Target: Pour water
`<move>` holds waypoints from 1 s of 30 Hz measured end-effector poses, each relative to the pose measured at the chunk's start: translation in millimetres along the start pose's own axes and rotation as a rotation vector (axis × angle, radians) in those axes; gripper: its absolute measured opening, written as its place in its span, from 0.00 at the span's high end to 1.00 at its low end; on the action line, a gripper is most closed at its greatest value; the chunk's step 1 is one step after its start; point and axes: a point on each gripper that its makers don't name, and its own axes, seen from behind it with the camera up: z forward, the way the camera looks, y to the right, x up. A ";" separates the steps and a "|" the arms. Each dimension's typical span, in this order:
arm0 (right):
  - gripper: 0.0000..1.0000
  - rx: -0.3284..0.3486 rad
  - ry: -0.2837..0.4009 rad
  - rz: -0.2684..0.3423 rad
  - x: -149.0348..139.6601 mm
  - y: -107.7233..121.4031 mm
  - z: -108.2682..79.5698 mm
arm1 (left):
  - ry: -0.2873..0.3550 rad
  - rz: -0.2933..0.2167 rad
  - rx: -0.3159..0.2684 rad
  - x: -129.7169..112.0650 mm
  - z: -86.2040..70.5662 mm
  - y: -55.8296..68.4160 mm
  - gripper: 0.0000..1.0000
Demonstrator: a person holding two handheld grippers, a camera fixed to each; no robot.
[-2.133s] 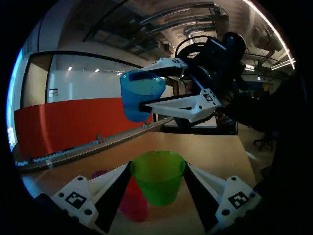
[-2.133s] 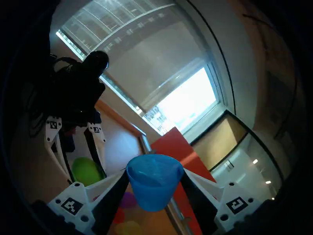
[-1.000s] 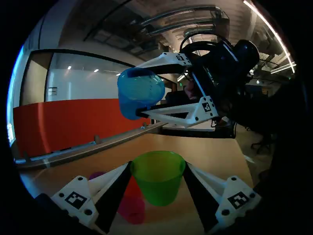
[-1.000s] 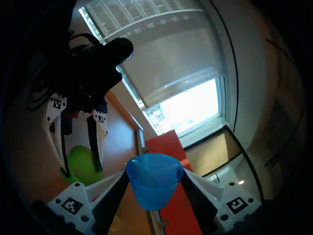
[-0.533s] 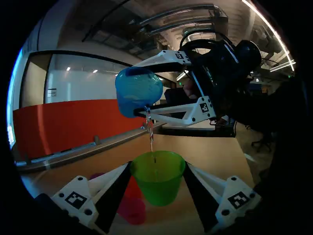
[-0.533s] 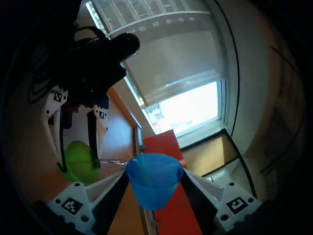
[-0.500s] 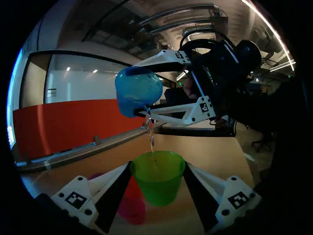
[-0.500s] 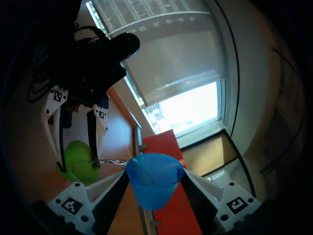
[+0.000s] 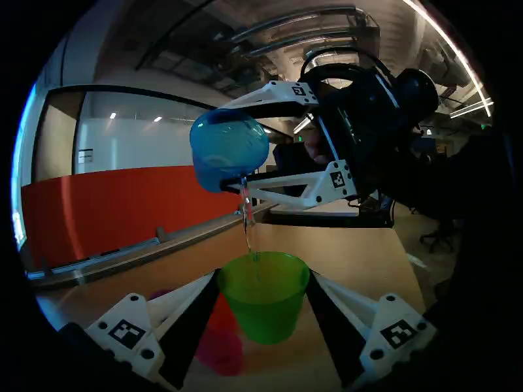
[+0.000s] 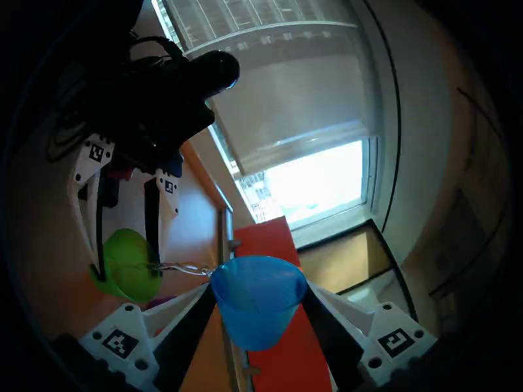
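The blue cup [image 9: 229, 151] hangs above the green cup [image 9: 263, 295], tipped well over toward its lip. Two seconds ago it sat nearly level and nothing was leaving it. Now a thin, wavering stream of water [image 9: 247, 225] runs from its lower rim down into the green cup's mouth, much as it did half a second ago, with the blue cup tilted a touch further.

The right gripper [image 9: 225, 149] is closed onto the blue cup, one white finger pressed on each side of its wall. The left gripper [image 9: 263, 277] clamps the green cup the same way and holds it upright just above the table [image 9: 353, 255]. In the right gripper view the stream [image 10: 183, 268] crosses sideways from the blue rim to the green cup.

Both cups are translucent plastic, smooth and tapering to a narrower base. The fingers are white wedge-shaped plastic with black inner pads, and each carries a square black-and-white coded tag [image 9: 127, 332]. A small sign [image 9: 85, 155] on the glass wall is too small to read.

A pink cup [image 9: 219, 340] of the same shape stands on the pale wooden tabletop behind the green one. Beyond the table runs a red wall panel [image 9: 118, 196].
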 end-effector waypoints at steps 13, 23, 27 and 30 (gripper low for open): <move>0.08 -0.009 -0.001 -0.039 0.7 2.4 2.1 | 0.000 0.000 0.002 0.2 0.6 -1.1 0.10; 0.09 -0.015 0.000 -0.073 2.1 4.2 1.3 | -0.001 0.002 0.001 -0.1 0.1 0.0 0.10; 0.09 -0.016 -0.001 -0.088 1.6 5.2 1.2 | -0.003 0.003 0.004 -0.7 -0.2 -0.6 0.10; 0.09 -0.019 -0.003 -0.095 0.2 6.5 1.1 | -0.003 0.004 0.006 -0.1 -0.4 -1.7 0.11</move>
